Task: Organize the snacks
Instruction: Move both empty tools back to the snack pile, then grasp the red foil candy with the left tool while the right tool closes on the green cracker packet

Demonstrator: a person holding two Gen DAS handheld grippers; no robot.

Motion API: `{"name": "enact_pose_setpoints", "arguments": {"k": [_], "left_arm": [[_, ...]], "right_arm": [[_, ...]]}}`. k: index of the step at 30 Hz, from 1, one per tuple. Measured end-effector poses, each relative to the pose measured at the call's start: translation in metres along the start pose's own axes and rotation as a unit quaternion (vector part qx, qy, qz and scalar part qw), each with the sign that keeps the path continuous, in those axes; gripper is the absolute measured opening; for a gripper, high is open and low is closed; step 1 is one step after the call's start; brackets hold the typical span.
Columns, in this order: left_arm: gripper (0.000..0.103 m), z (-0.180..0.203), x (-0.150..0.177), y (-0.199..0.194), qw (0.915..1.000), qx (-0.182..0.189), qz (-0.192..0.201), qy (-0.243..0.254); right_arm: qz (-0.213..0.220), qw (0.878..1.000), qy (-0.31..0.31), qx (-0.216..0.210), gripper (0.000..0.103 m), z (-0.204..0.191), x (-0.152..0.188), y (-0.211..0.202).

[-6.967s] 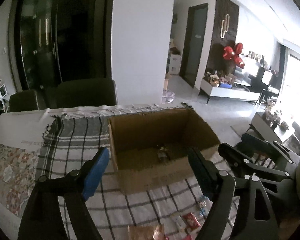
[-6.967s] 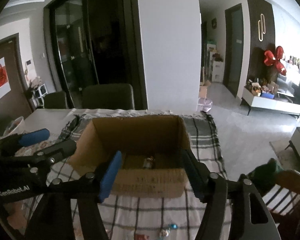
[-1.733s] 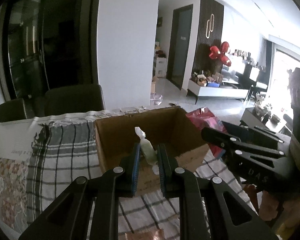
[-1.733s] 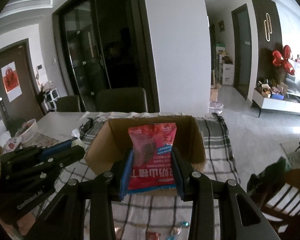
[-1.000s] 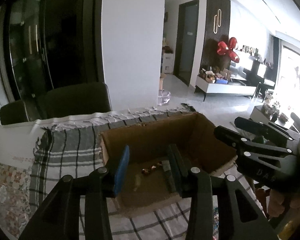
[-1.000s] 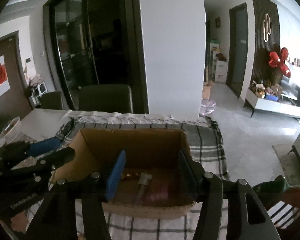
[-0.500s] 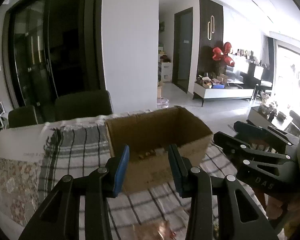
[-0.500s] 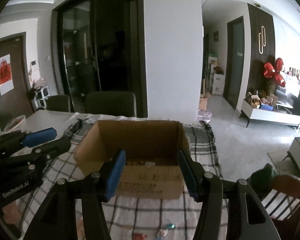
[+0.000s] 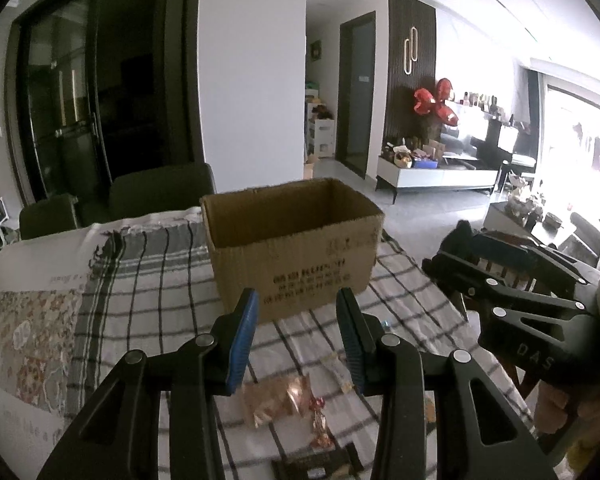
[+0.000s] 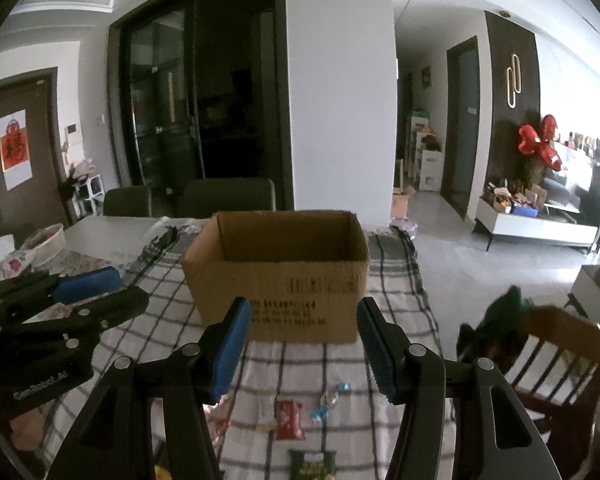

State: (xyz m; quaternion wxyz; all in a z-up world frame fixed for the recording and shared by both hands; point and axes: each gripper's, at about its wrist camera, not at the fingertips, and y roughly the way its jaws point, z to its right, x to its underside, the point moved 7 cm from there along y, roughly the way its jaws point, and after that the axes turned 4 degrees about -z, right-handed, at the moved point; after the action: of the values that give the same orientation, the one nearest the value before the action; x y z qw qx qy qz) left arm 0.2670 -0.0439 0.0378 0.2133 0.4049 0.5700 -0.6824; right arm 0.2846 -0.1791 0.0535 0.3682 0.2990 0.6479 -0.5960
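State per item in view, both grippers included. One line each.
left gripper: open, empty
right gripper: open, empty
cardboard box: upright, top open
red snack packet: flat on the cloth
green snack packet: flat on the cloth
copper foil bag: crumpled, on the cloth

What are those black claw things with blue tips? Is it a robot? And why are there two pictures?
No robot: a person holds two grabbing tools, one per hand. Each has a camera looking along its fingers, so there are two pictures. One shows the left gripper, the other the right gripper. Both are open and hold nothing. Ahead stands a cardboard box on a checked cloth. Snacks lie loose on the cloth near the grippers: a red packet, a green packet and a shiny gold bag.
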Motion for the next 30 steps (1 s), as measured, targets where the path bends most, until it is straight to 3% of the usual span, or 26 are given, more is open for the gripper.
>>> {"name": "enact_pose_setpoints", "arguments": {"k": [10,19,30], "left_arm": [[0.040,0.009,0.049,-0.006,0.9994,0.012,-0.031,-0.008],[0.040,0.019,0.082,-0.006,0.9992,0.003,-0.039,0.012],[0.037,0.026,0.121,0.017,0.9960,0.003,-0.087,0.022]], "right_arm": [[-0.032,1.000,0.000,-0.002,0.056,-0.004,0.046,-0.008],[-0.049,0.999,0.001,0.002,0.056,-0.002,0.083,-0.013],[-0.093,0.996,0.000,0.005,0.056,0.000,0.125,0.001]]}}
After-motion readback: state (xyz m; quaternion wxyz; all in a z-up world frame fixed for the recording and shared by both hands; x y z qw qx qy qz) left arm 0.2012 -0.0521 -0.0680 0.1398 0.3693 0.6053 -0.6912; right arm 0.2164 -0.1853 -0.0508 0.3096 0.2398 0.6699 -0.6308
